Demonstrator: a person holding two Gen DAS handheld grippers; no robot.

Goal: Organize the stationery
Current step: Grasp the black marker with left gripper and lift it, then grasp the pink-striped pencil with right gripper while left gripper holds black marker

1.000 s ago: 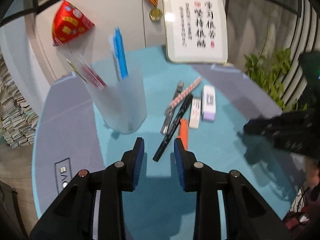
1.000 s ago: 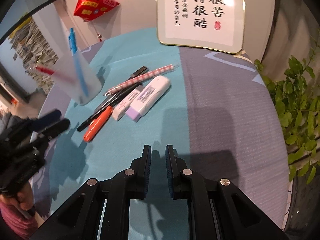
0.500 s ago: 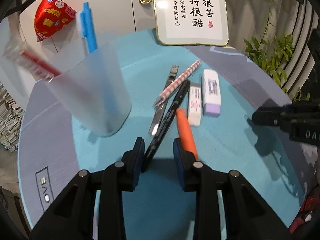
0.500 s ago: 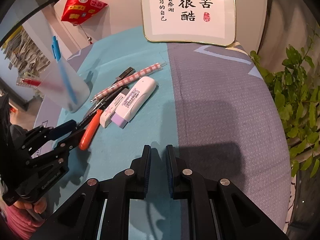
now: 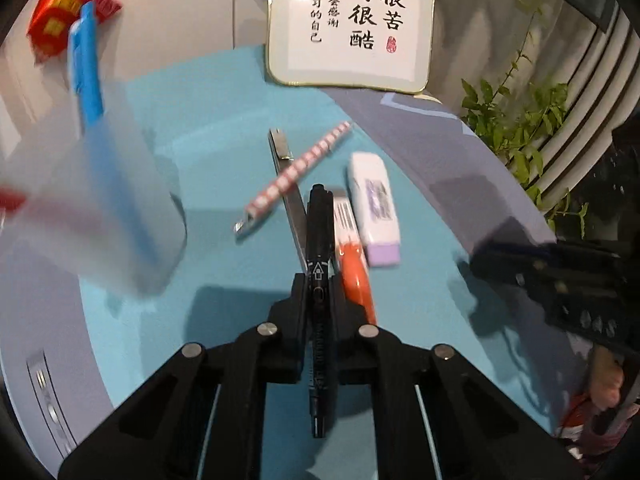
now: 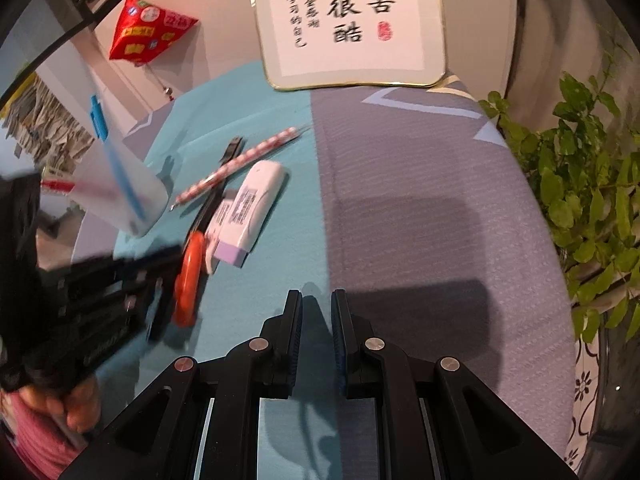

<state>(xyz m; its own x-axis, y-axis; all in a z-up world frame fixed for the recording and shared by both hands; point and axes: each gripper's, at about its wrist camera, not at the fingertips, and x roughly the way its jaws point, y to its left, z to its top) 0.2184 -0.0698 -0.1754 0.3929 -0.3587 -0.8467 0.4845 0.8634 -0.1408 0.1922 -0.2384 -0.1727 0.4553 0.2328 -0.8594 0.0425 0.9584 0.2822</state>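
In the left wrist view, the left gripper (image 5: 319, 292) has just clamped one black pen (image 5: 319, 240), lying on the teal mat (image 5: 224, 264) beside one orange marker (image 5: 356, 276), two erasers and one frosted cup (image 5: 92, 216). In the right wrist view, the right gripper (image 6: 316, 320) hangs closed on nothing above the mat, near the larger eraser (image 6: 250, 208).

Table (image 5: 224, 184) – teal-grey cloth; cup (image 5: 100, 220), pens (image 5: 296, 172), erasers (image 5: 374, 200).

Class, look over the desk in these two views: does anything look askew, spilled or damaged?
Nothing is spilled or broken. The loose stationery is untidy: the pink checked pencil lies slanted across the grey metal cutter, apart from the cup that holds the blue pen. The left gripper has just closed on the black marker.
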